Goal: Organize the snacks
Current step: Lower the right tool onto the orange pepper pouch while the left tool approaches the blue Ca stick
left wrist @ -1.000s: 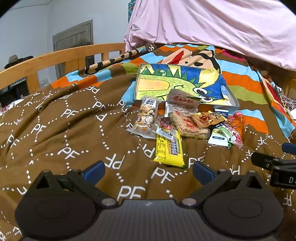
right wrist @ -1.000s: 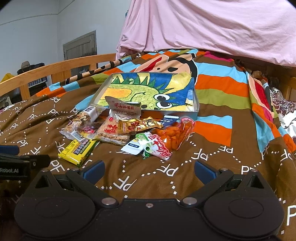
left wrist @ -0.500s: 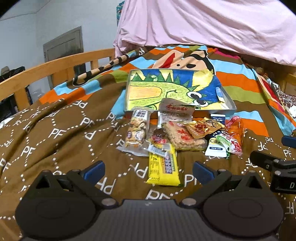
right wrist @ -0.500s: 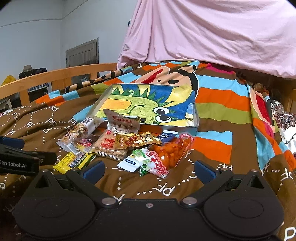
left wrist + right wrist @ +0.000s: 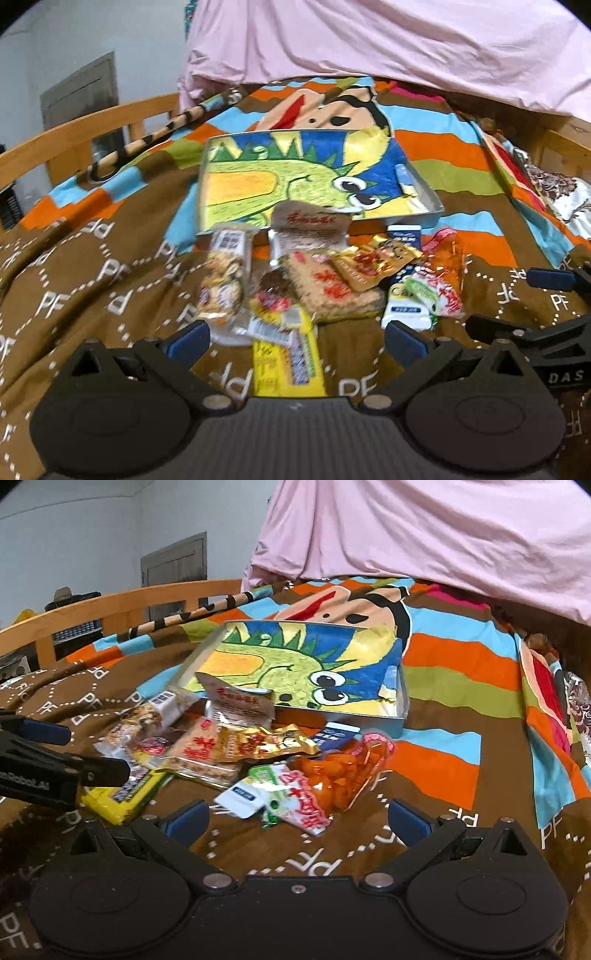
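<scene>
Brown "PF" bedspread (image 5: 92,295) has the snack pile sitting right in front of the dino-print tray (image 5: 400,686), yellow bar (image 5: 286,363) lying between the wide-open tips of the left gripper (image 5: 297,338), and the right gripper (image 5: 297,818) spread apart too, holding nothing, near the orange snack bag (image 5: 340,775).

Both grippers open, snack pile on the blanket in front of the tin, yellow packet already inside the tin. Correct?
Not quite: the yellow packet is not in the tin; the left wrist view shows it on the blanket, nearest the left gripper. Both grippers are open, the right gripper too.
</scene>
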Tool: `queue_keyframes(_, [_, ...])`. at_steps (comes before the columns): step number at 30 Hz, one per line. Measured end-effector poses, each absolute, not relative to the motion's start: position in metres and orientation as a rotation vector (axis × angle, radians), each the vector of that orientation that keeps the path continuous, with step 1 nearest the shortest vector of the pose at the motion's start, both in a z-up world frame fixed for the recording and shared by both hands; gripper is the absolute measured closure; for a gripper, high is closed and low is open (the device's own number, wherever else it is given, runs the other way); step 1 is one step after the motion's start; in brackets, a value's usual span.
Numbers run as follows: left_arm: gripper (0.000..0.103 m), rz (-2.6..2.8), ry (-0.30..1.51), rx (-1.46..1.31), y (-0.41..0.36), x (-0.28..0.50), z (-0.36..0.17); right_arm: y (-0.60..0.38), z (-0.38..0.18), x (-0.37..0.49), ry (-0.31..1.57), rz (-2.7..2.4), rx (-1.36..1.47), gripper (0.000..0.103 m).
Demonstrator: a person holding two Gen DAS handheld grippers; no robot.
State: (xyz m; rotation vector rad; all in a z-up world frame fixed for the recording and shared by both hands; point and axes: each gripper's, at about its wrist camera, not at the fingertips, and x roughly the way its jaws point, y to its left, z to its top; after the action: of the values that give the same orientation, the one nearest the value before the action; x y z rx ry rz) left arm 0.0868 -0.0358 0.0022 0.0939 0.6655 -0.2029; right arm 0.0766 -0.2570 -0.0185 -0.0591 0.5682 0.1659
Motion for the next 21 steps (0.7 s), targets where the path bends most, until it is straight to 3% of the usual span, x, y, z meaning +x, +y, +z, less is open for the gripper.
queue_keyframes(17, [0.001,-0.506,0.698,0.145,-0.079,0.121,-0.017,-0.291,-0.034,0.16,0.69,0.298,-0.011,0.001])
queue_keyframes(21, [0.001,-0.543,0.688,0.17,-0.084,0.121,-0.021,-0.295,-0.04,0.178,0.719,0.33,0.031,0.006])
